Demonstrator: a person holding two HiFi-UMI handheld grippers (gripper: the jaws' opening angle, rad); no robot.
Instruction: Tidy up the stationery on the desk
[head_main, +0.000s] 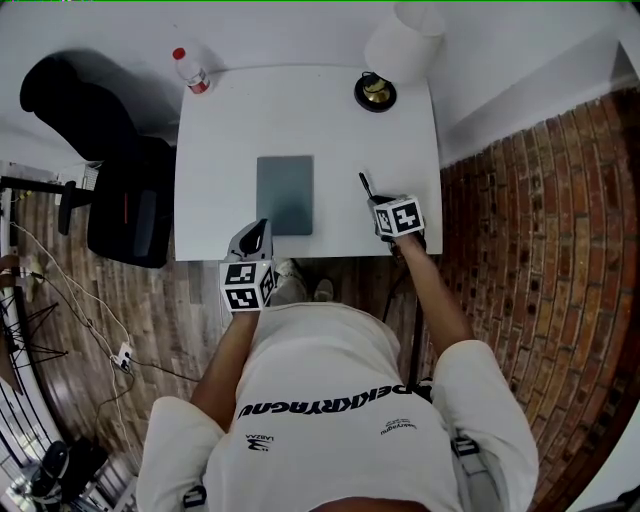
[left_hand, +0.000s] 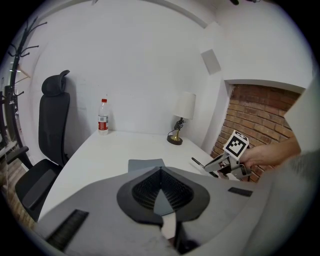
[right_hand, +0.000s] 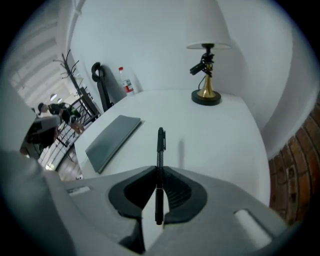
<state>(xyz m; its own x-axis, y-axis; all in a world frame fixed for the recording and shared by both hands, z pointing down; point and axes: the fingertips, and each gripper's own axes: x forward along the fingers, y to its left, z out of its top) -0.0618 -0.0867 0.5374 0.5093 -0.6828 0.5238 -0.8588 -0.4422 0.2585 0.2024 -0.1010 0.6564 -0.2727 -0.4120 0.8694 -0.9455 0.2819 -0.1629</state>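
A black pen (right_hand: 160, 150) sticks up between the pads of my right gripper (right_hand: 159, 175), which is shut on it just above the white desk (head_main: 220, 130). From the head view the pen (head_main: 365, 186) shows near the desk's front right, ahead of that gripper (head_main: 374, 206). A flat grey notebook (head_main: 285, 194) lies closed in the middle of the desk's front half. My left gripper (head_main: 258, 230) hovers at the front edge just left of the notebook (left_hand: 145, 164), and it is shut with nothing held (left_hand: 161, 172).
A small brass lamp (head_main: 376, 92) with a white shade stands at the back right of the desk, a plastic bottle (head_main: 190, 70) at the back left corner. A black office chair (head_main: 120, 190) sits left of the desk. A brick wall (head_main: 540, 220) runs along the right.
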